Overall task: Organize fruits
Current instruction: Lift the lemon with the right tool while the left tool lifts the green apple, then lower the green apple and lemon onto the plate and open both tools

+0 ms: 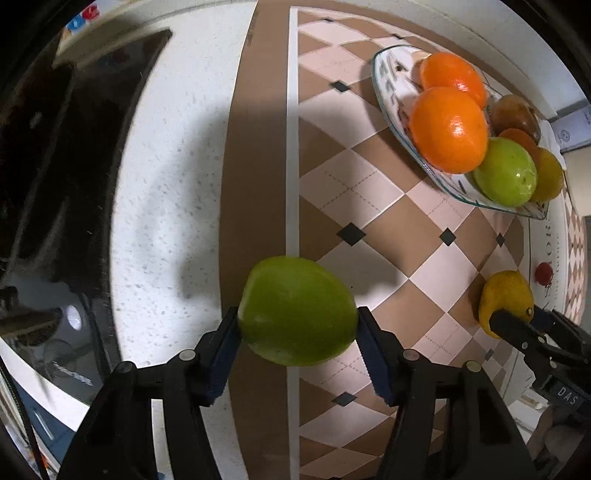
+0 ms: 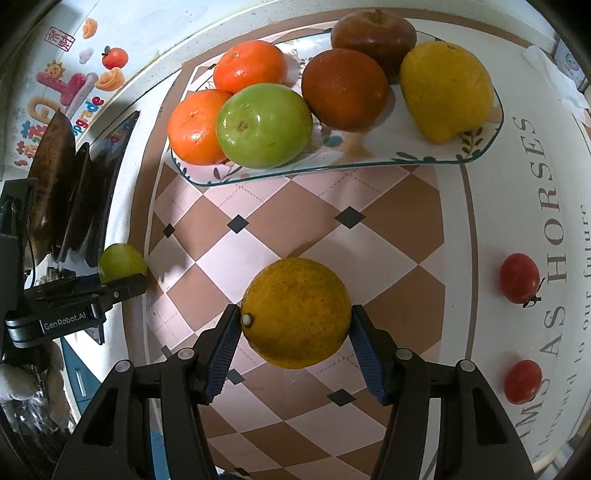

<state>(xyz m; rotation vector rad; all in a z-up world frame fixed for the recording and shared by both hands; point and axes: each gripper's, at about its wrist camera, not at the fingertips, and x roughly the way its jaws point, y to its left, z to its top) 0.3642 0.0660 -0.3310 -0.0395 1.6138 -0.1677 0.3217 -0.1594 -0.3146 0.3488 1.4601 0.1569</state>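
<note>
My left gripper [image 1: 297, 325] is shut on a green apple [image 1: 297, 310] and holds it above the checkered cloth's left edge. My right gripper [image 2: 295, 325] is shut on a yellow-orange citrus fruit [image 2: 295, 312] above the cloth. A glass plate [image 2: 369, 155] at the back holds two oranges [image 2: 195, 127], a green apple [image 2: 264, 125], a dark red-brown fruit [image 2: 345, 90], a brown apple [image 2: 373, 31] and a lemon [image 2: 447, 90]. The plate also shows in the left wrist view [image 1: 391, 99]. Each gripper shows in the other's view, the right [image 1: 517, 325] and the left [image 2: 122, 284].
Two small red tomatoes [image 2: 519, 277] [image 2: 522, 382] lie on the cloth's white printed border at the right. A dark stove with pans [image 2: 70, 188] stands at the left beyond the white speckled counter [image 1: 166, 221]. A wall with stickers [image 2: 74, 81] is behind.
</note>
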